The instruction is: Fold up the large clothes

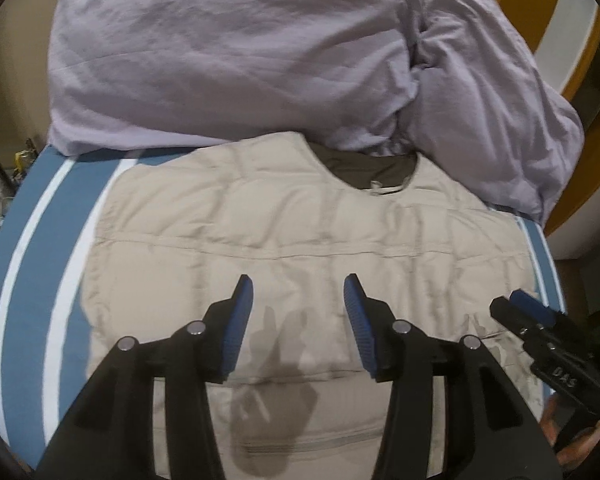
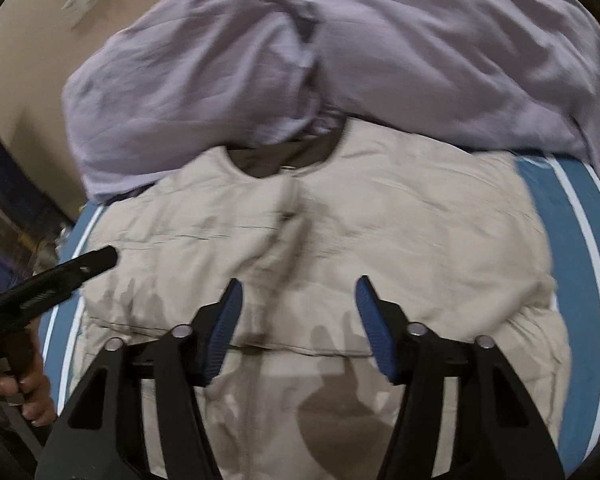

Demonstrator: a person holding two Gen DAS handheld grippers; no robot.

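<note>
Beige quilted vest (image 1: 284, 232) lies spread flat across the blue bedsheet (image 1: 32, 264) with its white stripes, dark-lined neck opening (image 1: 372, 170) at the far end, tucked just under the edge of a crumpled lavender duvet (image 1: 228, 52) heaped at the back. Left gripper (image 1: 298, 292) hangs above the lower middle of the vest, blue-padded fingers (image 1: 242, 320) standing apart, nothing between them, shadow falling on the fabric beneath. Right gripper (image 2: 298, 294) hovers over the vest's front too, its blue pads (image 2: 374, 328) spread with only air in the gap. From the right camera a hand (image 2: 24, 392) shows at the left edge, wrapped round the other tool's handle
</note>
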